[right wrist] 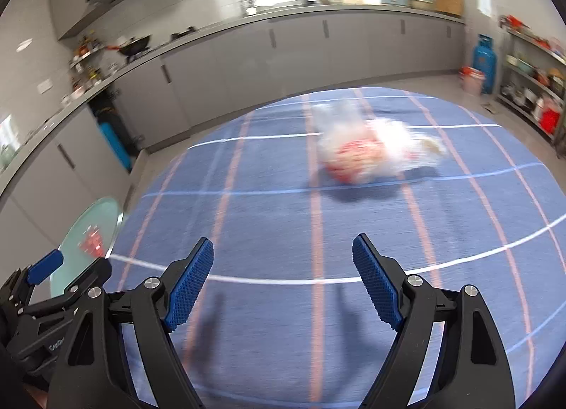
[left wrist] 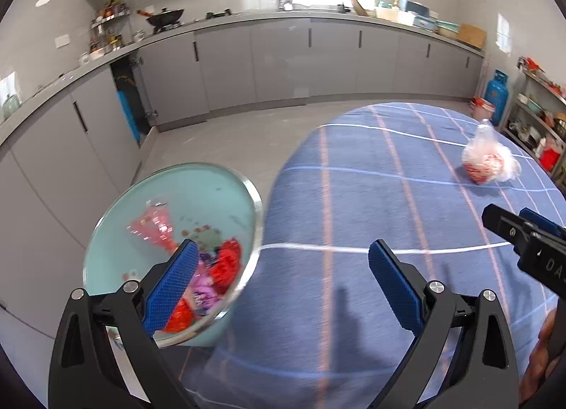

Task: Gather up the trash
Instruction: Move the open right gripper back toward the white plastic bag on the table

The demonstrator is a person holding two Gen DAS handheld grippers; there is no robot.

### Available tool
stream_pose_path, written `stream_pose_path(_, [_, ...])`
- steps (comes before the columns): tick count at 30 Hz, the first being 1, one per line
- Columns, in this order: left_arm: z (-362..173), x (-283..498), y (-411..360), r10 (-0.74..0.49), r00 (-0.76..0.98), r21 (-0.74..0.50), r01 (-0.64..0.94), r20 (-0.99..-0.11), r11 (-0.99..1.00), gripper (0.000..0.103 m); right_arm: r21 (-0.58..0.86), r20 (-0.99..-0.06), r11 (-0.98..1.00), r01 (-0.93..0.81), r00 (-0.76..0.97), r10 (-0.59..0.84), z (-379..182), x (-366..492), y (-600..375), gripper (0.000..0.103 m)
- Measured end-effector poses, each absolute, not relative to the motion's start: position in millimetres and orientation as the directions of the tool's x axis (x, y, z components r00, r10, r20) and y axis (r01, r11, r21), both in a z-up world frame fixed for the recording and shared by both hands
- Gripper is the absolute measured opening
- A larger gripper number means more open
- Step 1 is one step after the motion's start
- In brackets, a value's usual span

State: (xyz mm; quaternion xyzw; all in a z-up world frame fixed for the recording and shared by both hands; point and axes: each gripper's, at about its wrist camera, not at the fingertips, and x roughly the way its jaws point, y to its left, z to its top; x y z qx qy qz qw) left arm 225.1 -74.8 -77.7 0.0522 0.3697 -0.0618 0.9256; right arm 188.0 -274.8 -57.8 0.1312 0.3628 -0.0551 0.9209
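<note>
**Both tools wide, empty**

One clear bag point(right wrist: 371, 151) of red trash lies on the blue-checked bench point(right wrist: 269, 218), nothing between it and the right tool point(right wrist: 283, 281). One teal bin point(left wrist: 169, 250) beside the bench edge, wrappers inside, under the left tool point(left wrist: 283, 285).

Tablecloth point(right wrist: 353, 232): blue, crossed by a grid of salmon-pink and white lines, a paler blue line among them.
Bin point(left wrist: 198, 193), at 8 o'clock in the left wrist view: pale mint-green inside, silvery rim; contents red, pink and purple.
Plastic bag point(right wrist: 371, 151), at 12 o'clock in the right wrist view: clear to milky white, red-and-white contents showing through.
Left gripper point(left wrist: 283, 285) and right gripper point(right wrist: 283, 281): black frames, blue pads with a fine dotted texture.
Cabinets point(left wrist: 276, 62): plain grey, dark handles.
Gas cylinder point(left wrist: 497, 94), at 3 o'clock in the left wrist view: bright blue.
Floor point(left wrist: 230, 133): light grey.
</note>
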Motion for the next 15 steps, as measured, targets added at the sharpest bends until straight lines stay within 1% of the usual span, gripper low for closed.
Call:
stream_pose_path(3, [-77.1, 228.6, -90.3, -0.094, 0.716, 0.045, 0.173, -0.692, 0.984, 0.094, 0.207, -0.682, 0.947, 0.245, 0.730, -0.039, -56.7, 186.5, -297.4, 0.080])
stream_pose_path(5, [-77.4, 230.8, -98.8, -0.107, 0.711, 0.036, 0.183, -0.695, 0.982, 0.094, 0.204, -0.681, 0.942, 0.268, 0.730, -0.060, -56.0, 186.6, -308.4, 0.077])
stream_pose_path(9, [-78.8, 233.8, -117.6, -0.110, 0.705, 0.045, 0.198, -0.700, 0.979, 0.094, 0.210, -0.677, 0.925, 0.318, 0.729, -0.097, -53.7, 191.4, -332.8, 0.075])
stream_pose_path(11, [-79.6, 236.8, -124.6, -0.110, 0.701, 0.045, 0.199, -0.704, 0.979, 0.094, 0.211, -0.674, 0.919, 0.333, 0.731, -0.111, -52.4, 194.7, -341.3, 0.072])
stream_pose_path(15, [-81.5, 245.7, -130.6, -0.109, 0.688, 0.036, 0.193, -0.717, 0.980, 0.094, 0.222, -0.669, 0.905, 0.363, 0.732, -0.129, -51.1, 206.1, -360.3, 0.069])
